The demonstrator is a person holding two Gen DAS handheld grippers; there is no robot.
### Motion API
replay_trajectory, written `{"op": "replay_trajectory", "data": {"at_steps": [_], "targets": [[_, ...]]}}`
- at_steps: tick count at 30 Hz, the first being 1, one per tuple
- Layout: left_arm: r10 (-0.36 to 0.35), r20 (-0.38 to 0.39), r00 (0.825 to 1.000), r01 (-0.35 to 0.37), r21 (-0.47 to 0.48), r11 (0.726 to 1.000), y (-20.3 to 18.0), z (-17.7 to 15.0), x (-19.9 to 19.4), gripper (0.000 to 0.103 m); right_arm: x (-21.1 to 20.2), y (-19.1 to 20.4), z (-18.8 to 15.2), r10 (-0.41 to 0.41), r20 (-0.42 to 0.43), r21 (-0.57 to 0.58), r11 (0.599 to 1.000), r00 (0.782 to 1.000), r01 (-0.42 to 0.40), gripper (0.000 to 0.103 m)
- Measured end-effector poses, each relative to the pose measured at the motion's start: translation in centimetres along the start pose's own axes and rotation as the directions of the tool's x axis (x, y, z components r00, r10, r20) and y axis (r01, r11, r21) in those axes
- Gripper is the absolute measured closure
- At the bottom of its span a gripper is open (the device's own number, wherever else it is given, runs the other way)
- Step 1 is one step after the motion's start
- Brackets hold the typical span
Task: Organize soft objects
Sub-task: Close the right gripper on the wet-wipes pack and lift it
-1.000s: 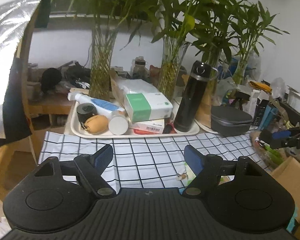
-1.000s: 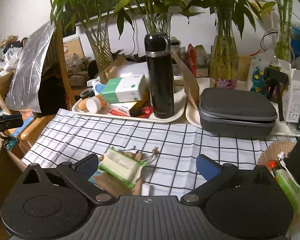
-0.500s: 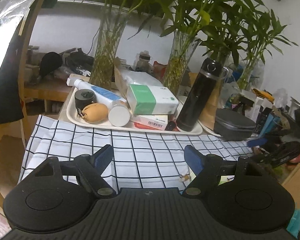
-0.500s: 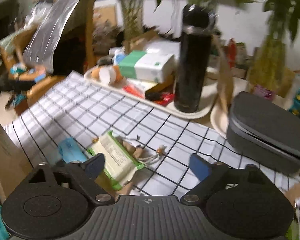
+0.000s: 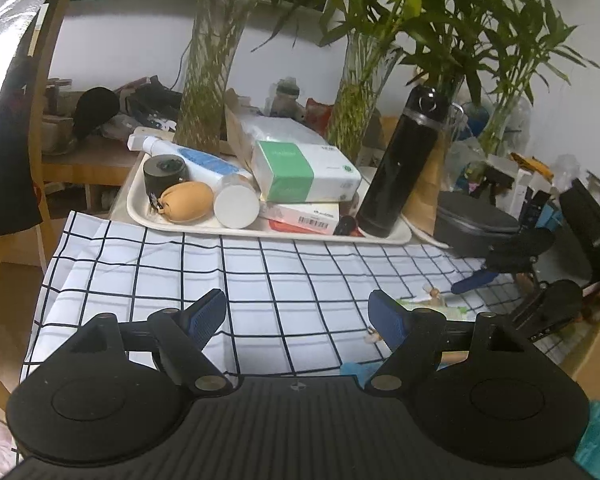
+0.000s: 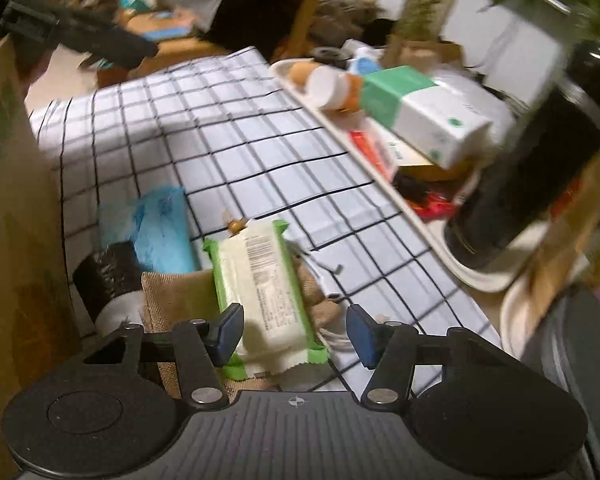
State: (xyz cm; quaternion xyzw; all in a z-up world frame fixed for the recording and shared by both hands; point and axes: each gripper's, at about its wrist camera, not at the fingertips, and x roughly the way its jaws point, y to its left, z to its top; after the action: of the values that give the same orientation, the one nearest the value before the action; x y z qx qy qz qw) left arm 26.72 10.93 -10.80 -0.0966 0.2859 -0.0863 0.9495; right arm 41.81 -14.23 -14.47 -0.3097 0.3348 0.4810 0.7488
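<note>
Green-edged wipes pack (image 6: 265,296) lies between the wide-open, empty right tool (image 6: 294,334); left tool (image 5: 296,318) likewise.

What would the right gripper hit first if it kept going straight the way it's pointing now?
Most likely the green-edged wipes pack, lying on the tan cloth pouch directly ahead of the open right gripper and slightly toward its left finger. Depth is blurry, so the exact contact point is uncertain.
</note>
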Motion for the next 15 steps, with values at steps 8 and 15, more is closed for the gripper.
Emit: {"op": "replay_trajectory", "data": {"at_steps": [8,15], "targets": [[-0.010,-0.012,1.000,0.010,-0.019,1.000,0.4,0.0,0.4,0.025,2.6,1.2,1.3,0.078,-0.062,-0.122,0.989,0.995,-0.085,0.046],[-0.019,-0.021,1.000,0.019,-0.021,1.000,0.2,0.0,0.5,0.025,3.6,1.3,1.4,0.073,-0.078,-0.125,0.989,0.994,-0.083,0.051]]}}
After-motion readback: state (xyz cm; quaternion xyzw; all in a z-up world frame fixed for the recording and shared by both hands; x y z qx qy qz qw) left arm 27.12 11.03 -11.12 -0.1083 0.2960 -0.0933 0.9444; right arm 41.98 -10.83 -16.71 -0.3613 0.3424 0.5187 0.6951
